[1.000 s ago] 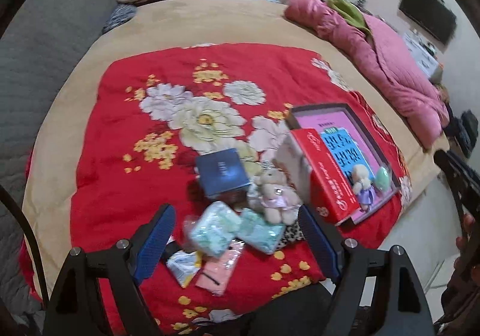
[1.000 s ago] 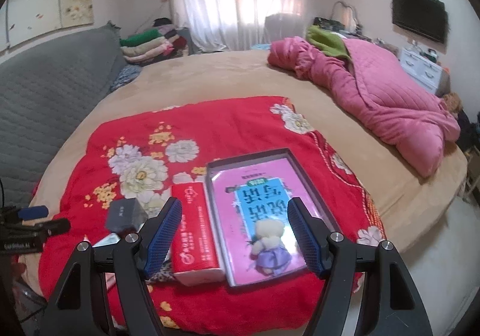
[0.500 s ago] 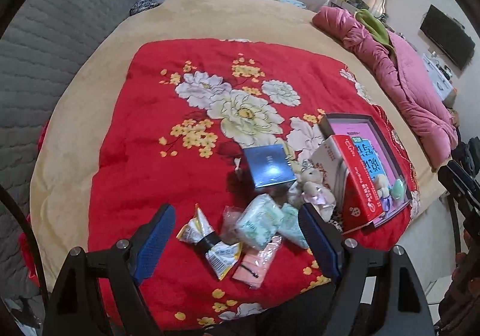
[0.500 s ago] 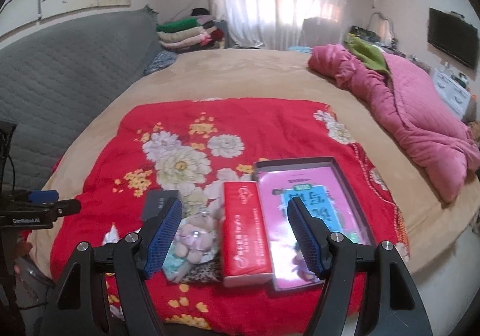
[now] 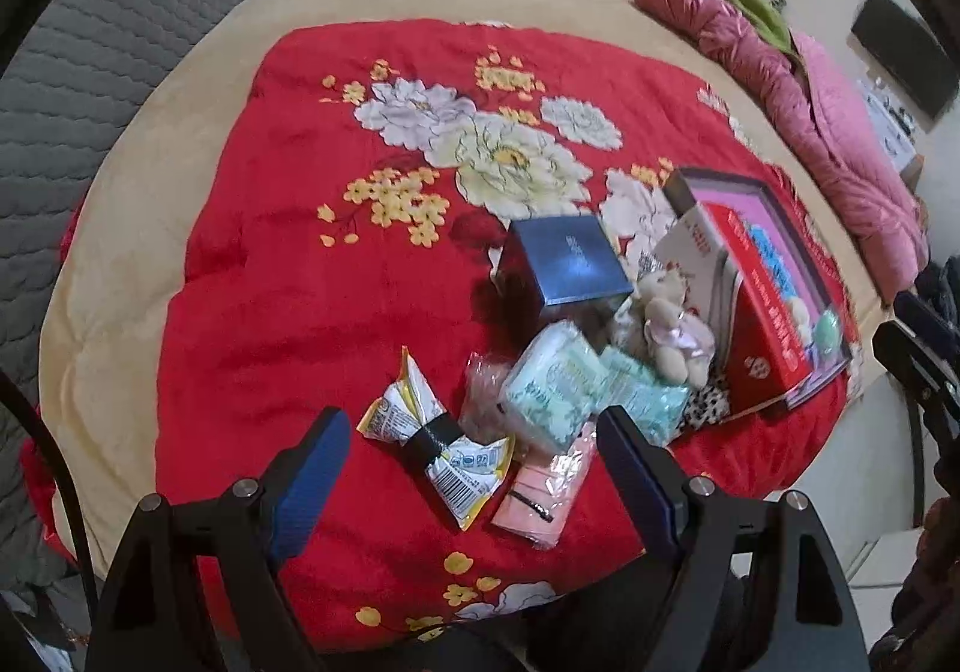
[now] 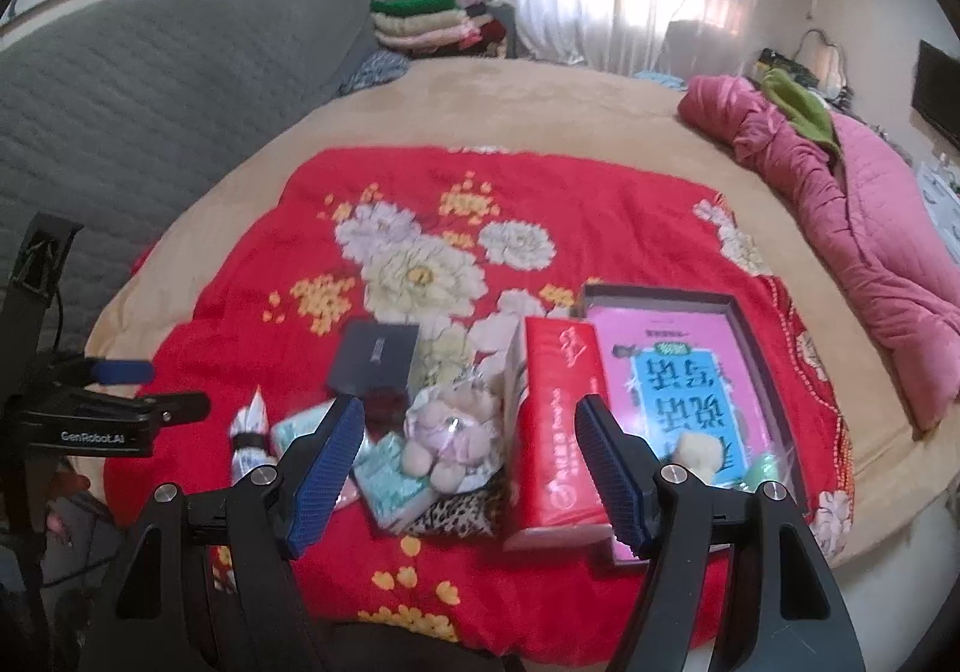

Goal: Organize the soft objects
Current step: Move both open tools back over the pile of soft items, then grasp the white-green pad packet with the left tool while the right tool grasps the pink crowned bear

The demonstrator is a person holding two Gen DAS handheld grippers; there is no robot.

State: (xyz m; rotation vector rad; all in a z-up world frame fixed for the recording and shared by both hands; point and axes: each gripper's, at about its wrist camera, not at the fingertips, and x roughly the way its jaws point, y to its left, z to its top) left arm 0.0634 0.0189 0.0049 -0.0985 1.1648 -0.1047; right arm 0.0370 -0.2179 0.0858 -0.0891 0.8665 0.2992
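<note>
Teddy bear [image 5: 666,327] lies amid packets on the red floral blanket [image 5: 288,264], against the red tissue box [image 6: 555,420], head toward the headboard. Left gripper [image 5: 468,468] and right gripper [image 6: 465,468] hover spread wide, holding nothing.

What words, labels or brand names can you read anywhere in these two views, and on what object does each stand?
"GenRobot.AI": on the left gripper, seen from the right wrist.
Large Chinese characters on the pink book: upside down, not legible.
Print on the red tissue box, snack packet and blue box: too blurred.
</note>
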